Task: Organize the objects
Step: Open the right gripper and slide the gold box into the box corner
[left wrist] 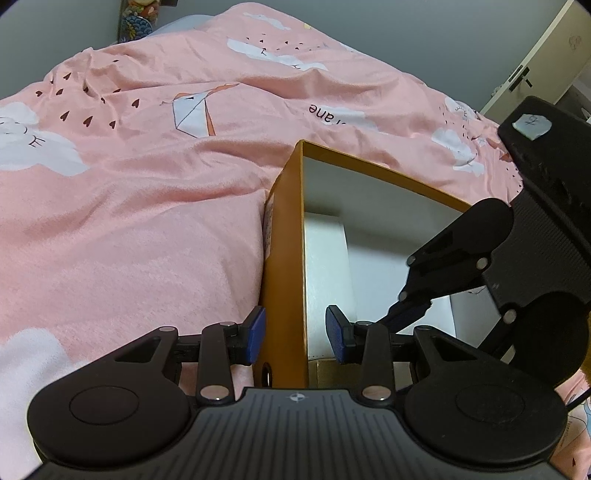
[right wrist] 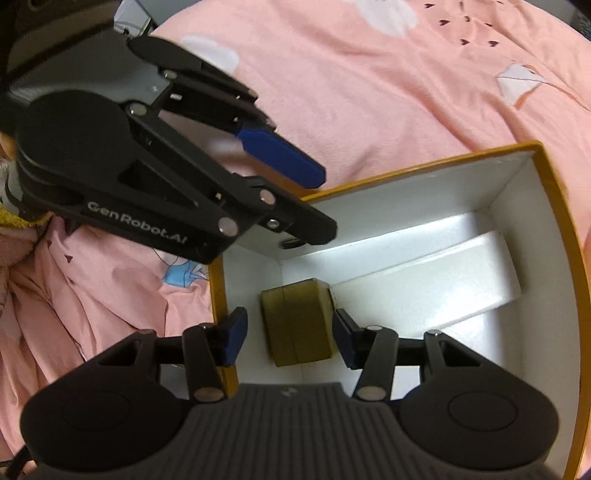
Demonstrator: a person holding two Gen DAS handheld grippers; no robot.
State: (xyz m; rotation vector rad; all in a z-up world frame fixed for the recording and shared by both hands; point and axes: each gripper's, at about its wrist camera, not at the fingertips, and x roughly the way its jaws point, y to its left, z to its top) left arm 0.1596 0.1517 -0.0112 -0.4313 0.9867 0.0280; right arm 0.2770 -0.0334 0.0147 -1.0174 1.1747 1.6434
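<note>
An orange box [left wrist: 284, 236] with a white inside lies open on the pink bed. My left gripper [left wrist: 295, 338] straddles its left wall, one blue pad outside and one inside, with a gap showing at the inner pad. The right wrist view shows the left gripper [right wrist: 321, 203] across the same wall [right wrist: 406, 173]. My right gripper [right wrist: 290, 338] hangs open inside the box above a small tan box [right wrist: 295, 321], its pads clear of it on both sides. The left wrist view shows the right gripper [left wrist: 406, 310] reaching down into the box. A white block [right wrist: 443, 273] lies on the box floor.
A pink bedcover [left wrist: 129, 221] with cloud and heart prints surrounds the box. A grey wall and a pale cupboard door [left wrist: 546, 55] stand behind the bed. A patterned object [left wrist: 136, 18] leans at the headboard corner.
</note>
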